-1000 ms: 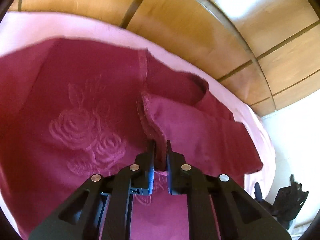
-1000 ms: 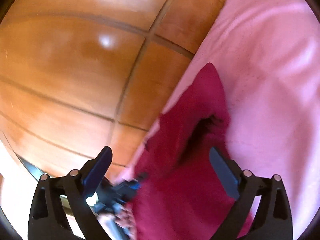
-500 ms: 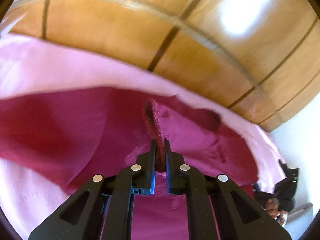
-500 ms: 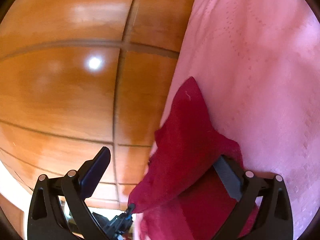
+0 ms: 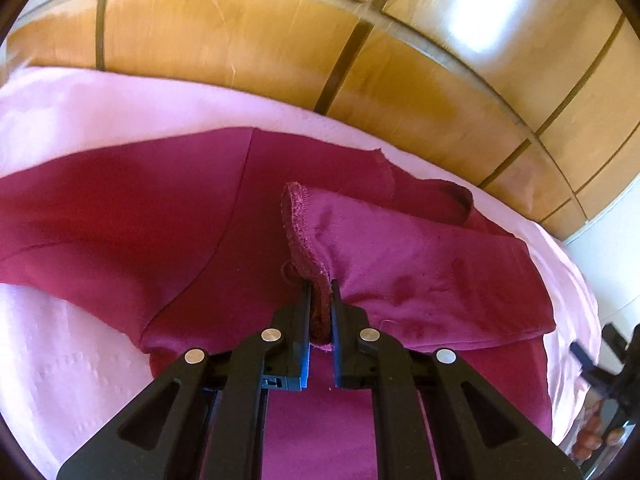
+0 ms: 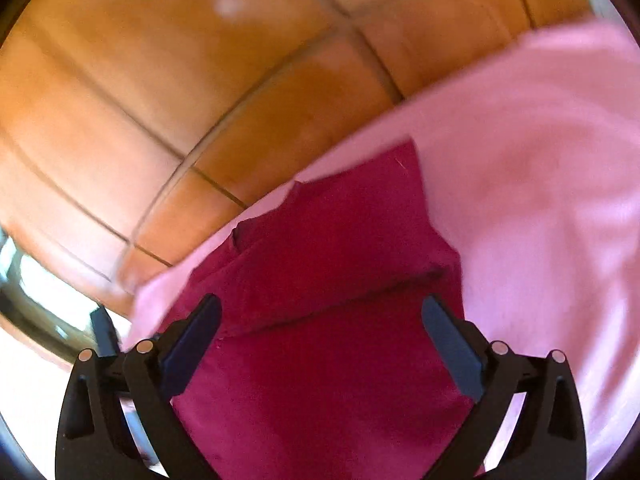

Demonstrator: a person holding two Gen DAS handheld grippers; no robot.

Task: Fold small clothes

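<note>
A dark red garment [image 5: 120,220] lies spread on a pink sheet [image 5: 80,112]. My left gripper [image 5: 321,284] is shut on the garment's stitched hem [image 5: 300,232], holding a fold of it lifted over the rest of the cloth. In the right wrist view the same red garment [image 6: 320,280] lies folded below my right gripper [image 6: 320,320], whose fingers stand wide open above it with nothing between the pads. The right gripper [image 5: 608,364] also shows at the far right edge of the left wrist view, with a hand under it.
The pink sheet [image 6: 540,200] covers a bed that stands against orange-brown wooden panels [image 5: 240,32]. A white wall [image 5: 616,248] shows at the right. The bed's edge runs close along the far side of the garment.
My left gripper carried the gripped hem across the garment, so the rose pattern is now out of sight. My right gripper rose, rolled and now looks down on the folded cloth.
</note>
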